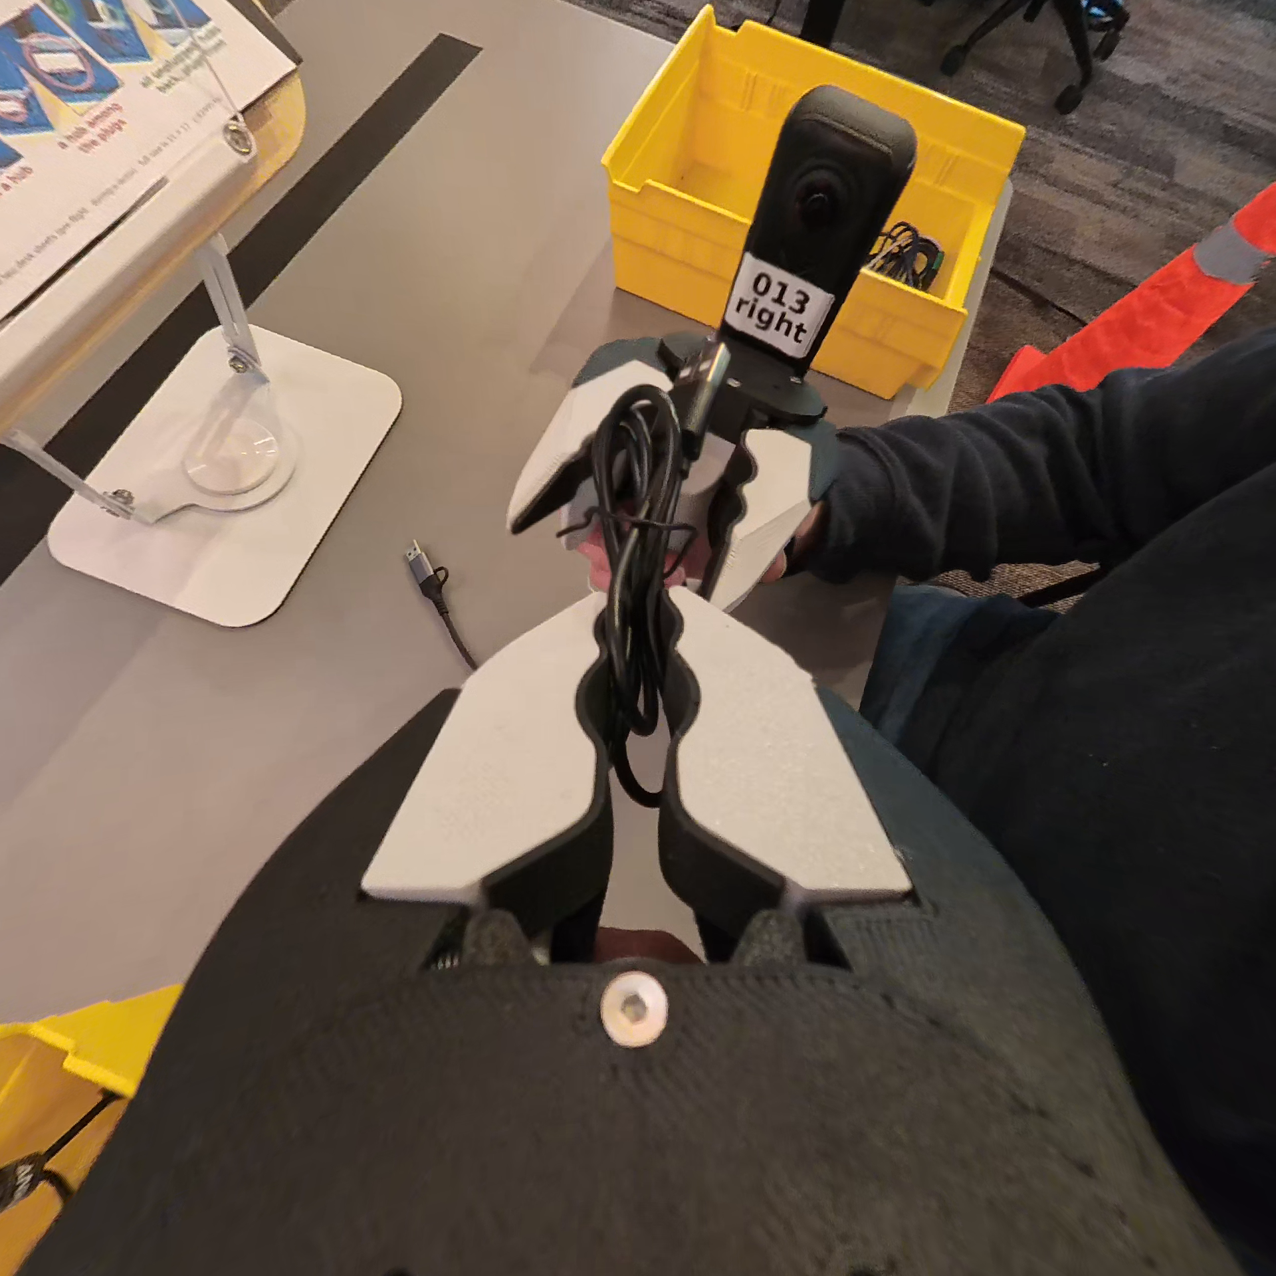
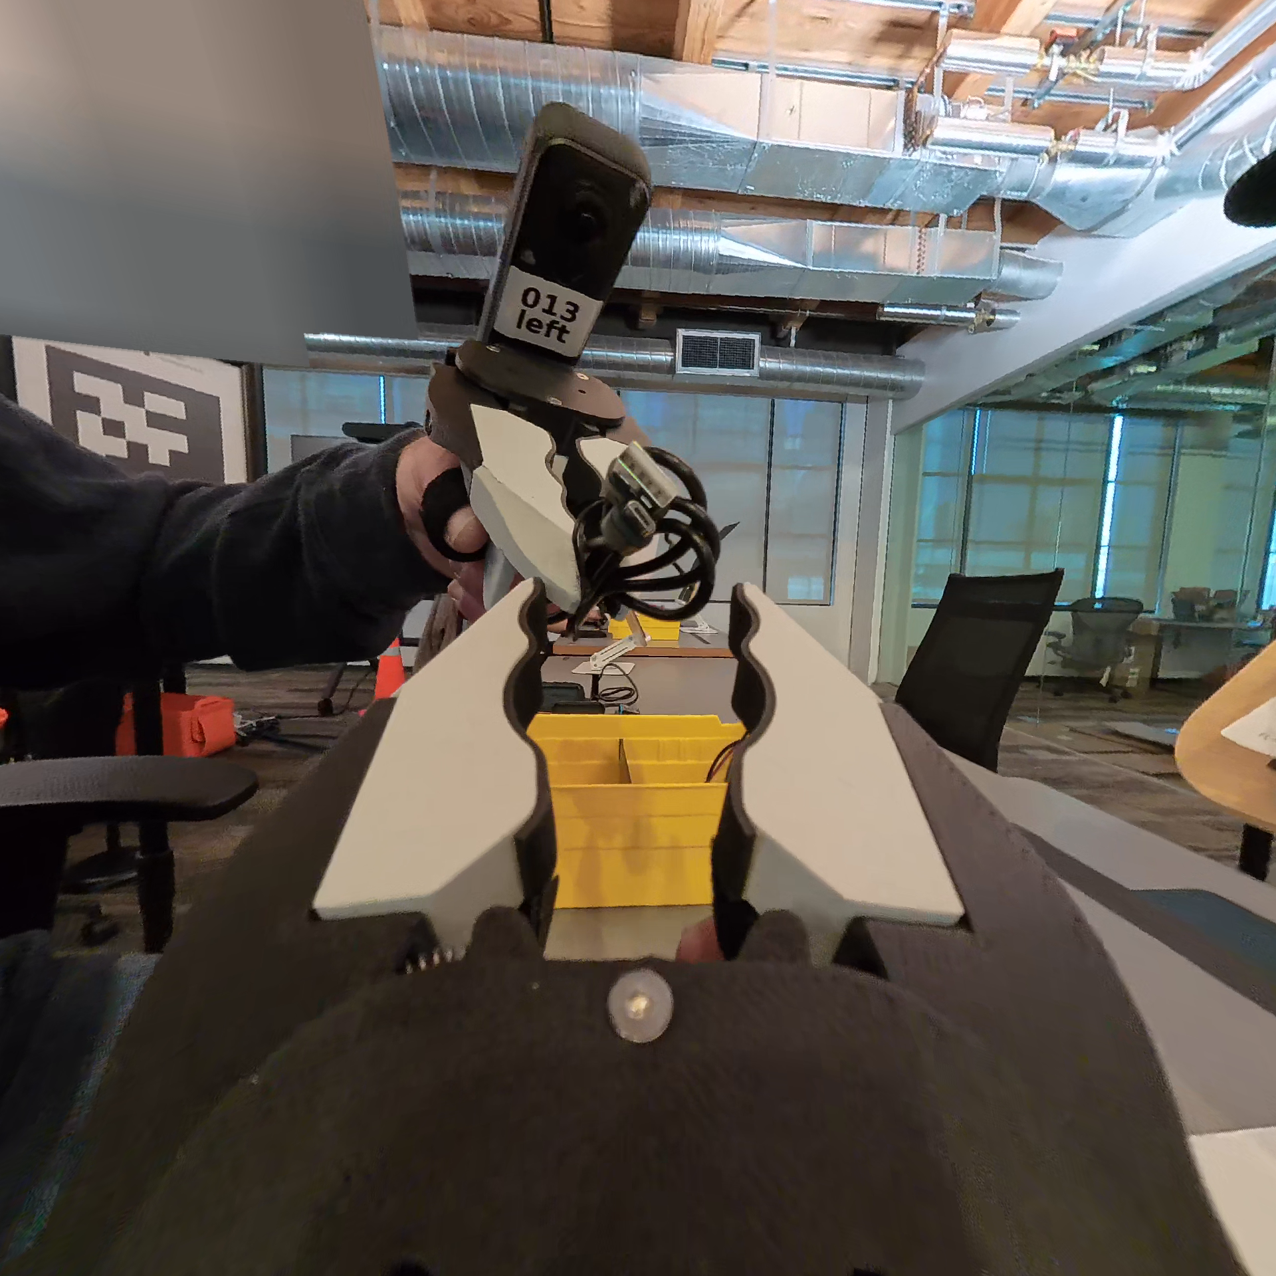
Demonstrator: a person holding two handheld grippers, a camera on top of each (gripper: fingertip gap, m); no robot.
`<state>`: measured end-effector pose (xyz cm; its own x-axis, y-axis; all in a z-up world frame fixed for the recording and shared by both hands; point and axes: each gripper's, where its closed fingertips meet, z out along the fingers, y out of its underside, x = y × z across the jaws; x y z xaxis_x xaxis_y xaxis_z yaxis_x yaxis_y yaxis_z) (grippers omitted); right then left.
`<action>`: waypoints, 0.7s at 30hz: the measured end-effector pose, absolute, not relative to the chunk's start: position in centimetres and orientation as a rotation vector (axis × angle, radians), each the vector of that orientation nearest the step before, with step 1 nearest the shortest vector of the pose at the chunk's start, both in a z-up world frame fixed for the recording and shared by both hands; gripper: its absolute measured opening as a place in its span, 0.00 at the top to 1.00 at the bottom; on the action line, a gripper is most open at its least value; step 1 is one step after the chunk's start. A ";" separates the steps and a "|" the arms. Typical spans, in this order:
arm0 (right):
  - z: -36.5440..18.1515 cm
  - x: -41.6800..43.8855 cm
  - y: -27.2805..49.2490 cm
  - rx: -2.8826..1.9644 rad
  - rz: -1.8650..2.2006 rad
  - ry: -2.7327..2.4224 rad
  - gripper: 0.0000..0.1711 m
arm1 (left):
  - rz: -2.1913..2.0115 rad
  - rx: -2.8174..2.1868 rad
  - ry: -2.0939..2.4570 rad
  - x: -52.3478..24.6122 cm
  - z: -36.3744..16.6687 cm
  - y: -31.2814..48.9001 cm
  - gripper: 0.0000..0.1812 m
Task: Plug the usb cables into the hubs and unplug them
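Clamping our left gripper (image 1: 639, 621) on one coiled black cable bundle (image 1: 639, 552), we are holding it above the grey table (image 1: 414, 276), its plug (image 1: 704, 376) pointing up before the spread right gripper (image 1: 642, 511). One loose plug (image 1: 424, 569) is lying mid-table; one yellow bin (image 1: 690, 207) with more cables is sitting at the far edge, another (image 1: 41, 1105) at the near left corner.

From the right wrist, our right gripper (image 2: 635, 607) is gaping, empty, facing the bundle (image 2: 649, 538) in the left gripper (image 2: 594, 559).

No hub is showing; we judge plugging has not begun.
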<state>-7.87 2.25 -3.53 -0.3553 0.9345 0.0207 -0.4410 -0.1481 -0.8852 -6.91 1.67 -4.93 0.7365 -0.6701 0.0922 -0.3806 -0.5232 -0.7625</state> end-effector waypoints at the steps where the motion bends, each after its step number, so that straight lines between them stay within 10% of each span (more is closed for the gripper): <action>1: -3.4 -7.7 2.2 -0.674 1.684 -1.056 0.70 | -0.502 -2.172 0.794 -6.7 -4.9 1.6 0.95; 21: -2.7 -5.4 0.9 -0.463 1.679 -1.157 0.87 | -0.762 -2.042 0.846 -3.9 -3.8 0.0 0.95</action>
